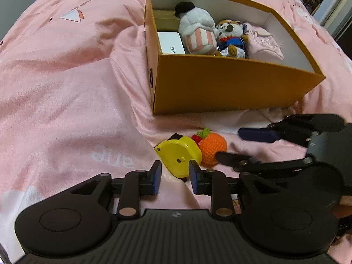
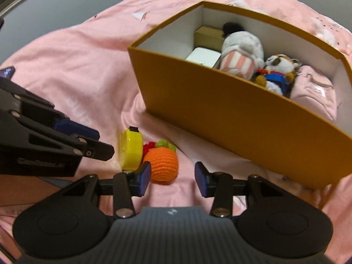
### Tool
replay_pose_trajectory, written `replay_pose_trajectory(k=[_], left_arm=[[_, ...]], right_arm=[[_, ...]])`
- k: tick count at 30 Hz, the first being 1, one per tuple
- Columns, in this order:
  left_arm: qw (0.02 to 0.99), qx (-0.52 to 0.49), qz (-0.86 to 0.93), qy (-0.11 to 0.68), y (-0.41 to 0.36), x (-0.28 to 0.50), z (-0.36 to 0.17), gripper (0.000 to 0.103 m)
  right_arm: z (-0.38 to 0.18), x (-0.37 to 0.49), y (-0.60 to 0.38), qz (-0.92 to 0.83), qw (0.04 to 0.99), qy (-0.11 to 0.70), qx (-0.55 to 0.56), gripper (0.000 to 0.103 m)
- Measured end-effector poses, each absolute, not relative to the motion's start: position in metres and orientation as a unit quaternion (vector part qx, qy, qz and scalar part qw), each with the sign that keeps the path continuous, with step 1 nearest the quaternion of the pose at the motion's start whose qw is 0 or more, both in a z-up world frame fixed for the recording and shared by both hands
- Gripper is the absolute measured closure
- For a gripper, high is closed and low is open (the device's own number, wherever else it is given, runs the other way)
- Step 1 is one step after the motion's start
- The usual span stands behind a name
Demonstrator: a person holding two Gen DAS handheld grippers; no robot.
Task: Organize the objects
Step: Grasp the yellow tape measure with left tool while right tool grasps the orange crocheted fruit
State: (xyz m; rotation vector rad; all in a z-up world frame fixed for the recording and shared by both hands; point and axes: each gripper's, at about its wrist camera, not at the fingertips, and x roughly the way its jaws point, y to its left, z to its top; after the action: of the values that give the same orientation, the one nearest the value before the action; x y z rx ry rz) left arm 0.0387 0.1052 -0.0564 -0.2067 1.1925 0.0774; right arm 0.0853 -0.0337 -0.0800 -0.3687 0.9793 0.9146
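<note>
A yellow tape measure [image 1: 178, 157] [image 2: 131, 149] and an orange crocheted fruit [image 1: 212, 146] [image 2: 163, 165] lie side by side on the pink bedspread, in front of an orange cardboard box [image 1: 220, 83] [image 2: 220, 121]. My left gripper [image 1: 175, 176] [image 2: 102, 142] is open just short of the tape measure, its pads not pressing on it. My right gripper [image 2: 172, 176] [image 1: 242, 146] is open too. The crocheted fruit sits just ahead of its left pad [image 2: 144, 176], and nothing is held.
Inside the box are a white plush with a pink-striped base [image 1: 198, 33] [image 2: 239, 52], a small animal plush [image 1: 231, 37] [image 2: 277, 70], a pink pouch [image 1: 264, 41] [image 2: 314, 90] and a white case [image 1: 170, 43] [image 2: 203, 58]. The rumpled pink bedspread [image 1: 66, 88] spreads to the left.
</note>
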Motion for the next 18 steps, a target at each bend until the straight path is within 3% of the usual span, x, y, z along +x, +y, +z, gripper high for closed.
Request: replay_pose_trajectory(k=[8, 10, 18], left_arm=[[0.819, -0.143, 0.038, 0.555, 0.112, 0.047, -0.062, 0.055], [0.814, -0.172, 0.045, 0.553, 0.115, 0.05, -0.066, 0.051], [0.787, -0.213, 0.096, 0.571, 0.117, 0.07, -0.09, 0.05]], right_arm=[[-0.106, 0.094, -0.022, 0.432, 0.743, 0.486, -0.158, 0.053], [-0.11, 0.096, -0.023, 0.436, 0.74, 0.491, -0.147, 0.06], [-0.112, 0.093, -0.025, 0.439, 0.739, 0.487, -0.153, 0.061]])
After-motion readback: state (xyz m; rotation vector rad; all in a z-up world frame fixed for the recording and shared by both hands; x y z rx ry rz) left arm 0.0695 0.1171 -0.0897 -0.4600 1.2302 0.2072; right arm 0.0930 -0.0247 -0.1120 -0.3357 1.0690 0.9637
